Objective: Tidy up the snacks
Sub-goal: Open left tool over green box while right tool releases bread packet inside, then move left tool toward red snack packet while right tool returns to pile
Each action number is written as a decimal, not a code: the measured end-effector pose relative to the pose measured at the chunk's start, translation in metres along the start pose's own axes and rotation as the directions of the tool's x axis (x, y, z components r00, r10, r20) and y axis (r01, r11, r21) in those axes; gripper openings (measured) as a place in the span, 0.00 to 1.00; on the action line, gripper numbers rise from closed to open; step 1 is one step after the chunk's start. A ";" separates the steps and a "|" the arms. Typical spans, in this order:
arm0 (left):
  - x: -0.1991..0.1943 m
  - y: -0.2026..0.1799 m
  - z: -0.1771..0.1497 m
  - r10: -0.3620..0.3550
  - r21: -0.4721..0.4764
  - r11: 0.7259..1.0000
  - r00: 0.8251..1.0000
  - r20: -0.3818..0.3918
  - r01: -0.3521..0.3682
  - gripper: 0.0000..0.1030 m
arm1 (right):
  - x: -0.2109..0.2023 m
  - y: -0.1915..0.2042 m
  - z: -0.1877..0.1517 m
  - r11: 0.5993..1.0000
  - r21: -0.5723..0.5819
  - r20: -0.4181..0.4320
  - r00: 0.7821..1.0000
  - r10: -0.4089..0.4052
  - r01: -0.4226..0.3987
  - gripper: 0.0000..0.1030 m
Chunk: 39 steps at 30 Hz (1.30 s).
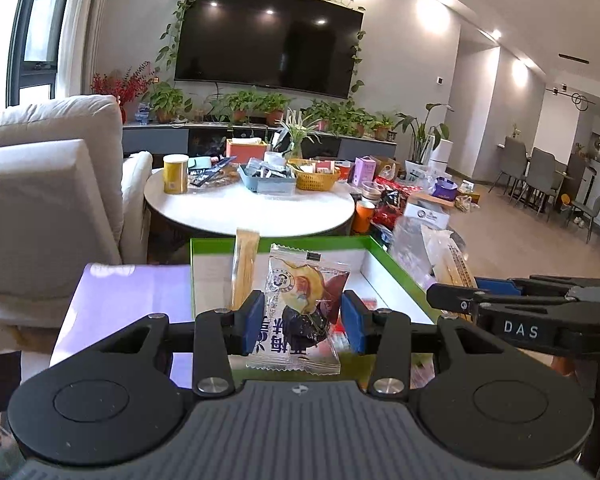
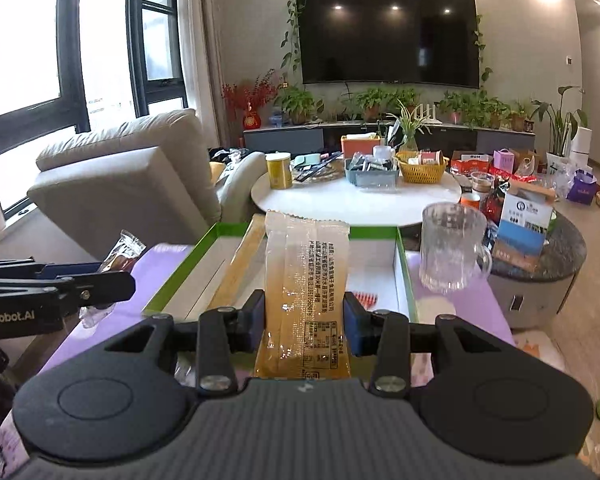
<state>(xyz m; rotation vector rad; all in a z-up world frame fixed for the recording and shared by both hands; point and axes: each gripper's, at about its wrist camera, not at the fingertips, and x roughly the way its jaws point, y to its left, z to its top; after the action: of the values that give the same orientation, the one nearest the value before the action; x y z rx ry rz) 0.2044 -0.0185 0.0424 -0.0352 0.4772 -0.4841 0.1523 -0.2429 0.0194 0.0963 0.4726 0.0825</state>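
Observation:
My left gripper (image 1: 303,322) is shut on a clear snack packet with a dark plum-like sweet (image 1: 304,300), held over the near edge of a green-rimmed white box (image 1: 372,242). My right gripper (image 2: 305,320) is shut on a long clear packet of yellow-brown snack (image 2: 306,280), held above the same box (image 2: 404,264). A long tan snack stick (image 2: 236,276) lies inside the box along its left side; it also shows in the left wrist view (image 1: 245,268). Each gripper shows at the edge of the other's view.
The box sits on a purple surface (image 1: 132,296). A ribbed glass mug (image 2: 450,248) stands right of the box. Beyond is a round white table (image 2: 356,200) with a yellow can, a grey tray and a wicker basket. A beige sofa (image 2: 132,184) is on the left.

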 end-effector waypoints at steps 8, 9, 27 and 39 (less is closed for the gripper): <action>0.084 0.018 0.006 0.039 -0.005 0.999 0.998 -0.053 -0.040 0.38 | 0.068 -0.027 0.004 0.998 0.055 -0.034 0.999 -0.041 0.043 0.44; 0.093 0.019 0.004 0.044 -0.005 0.999 0.997 -0.065 -0.044 0.38 | 0.076 -0.028 0.004 0.997 0.057 -0.040 0.998 -0.050 0.052 0.44; 0.063 0.032 -0.042 0.065 -0.023 0.997 0.967 -0.247 -0.073 0.39 | 0.042 -0.022 -0.044 0.995 0.038 -0.225 0.971 -0.083 0.094 0.51; -0.004 0.022 -0.075 0.046 0.048 0.998 0.953 -0.301 -0.033 0.39 | -0.030 -0.004 -0.064 0.999 0.017 -0.178 0.983 -0.034 0.038 0.53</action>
<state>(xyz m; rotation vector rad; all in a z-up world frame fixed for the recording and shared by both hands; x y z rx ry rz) 0.1774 0.0084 -0.0262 0.0909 0.7666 -0.4624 0.0965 -0.2457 -0.0239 0.1006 0.6536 0.0508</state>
